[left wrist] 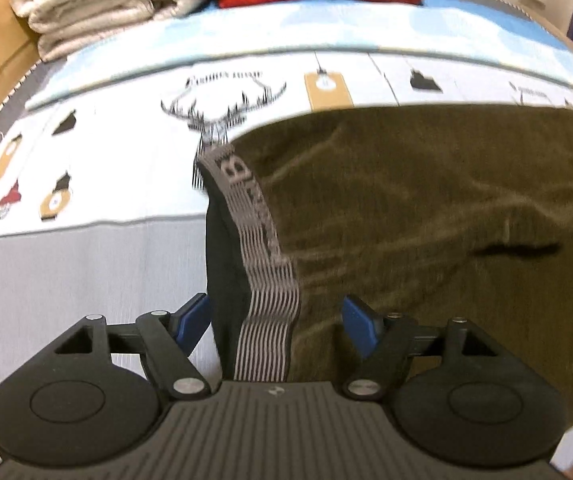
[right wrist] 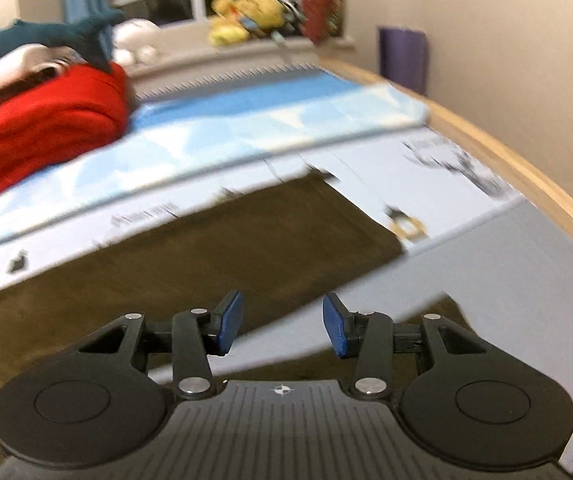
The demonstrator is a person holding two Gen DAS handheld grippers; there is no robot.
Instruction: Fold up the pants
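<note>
Olive pants [left wrist: 426,200] lie spread on the bed's printed cover [left wrist: 106,160], grey striped waistband [left wrist: 262,272] toward the left tool [left wrist: 276,314]. Left tool: jaws spread, waistband between the blue pads [left wrist: 360,326], neither pad pressing it. Right tool [right wrist: 282,326]: jaws apart, nothing gripped, above a pants edge. Red blanket [right wrist: 46,120] folded at bed's far end.

On the grey striped elastic waistband [left wrist: 260,248] of the olive-green fabric pants [left wrist: 426,200], pale block lettering is seen running along the band; only a large "B" at its upper end can be read, the remaining letters being blurred. Small dark script is printed above the antlered deer drawing on the white patterned bedspread [left wrist: 126,160], but it cannot be made out.
</note>
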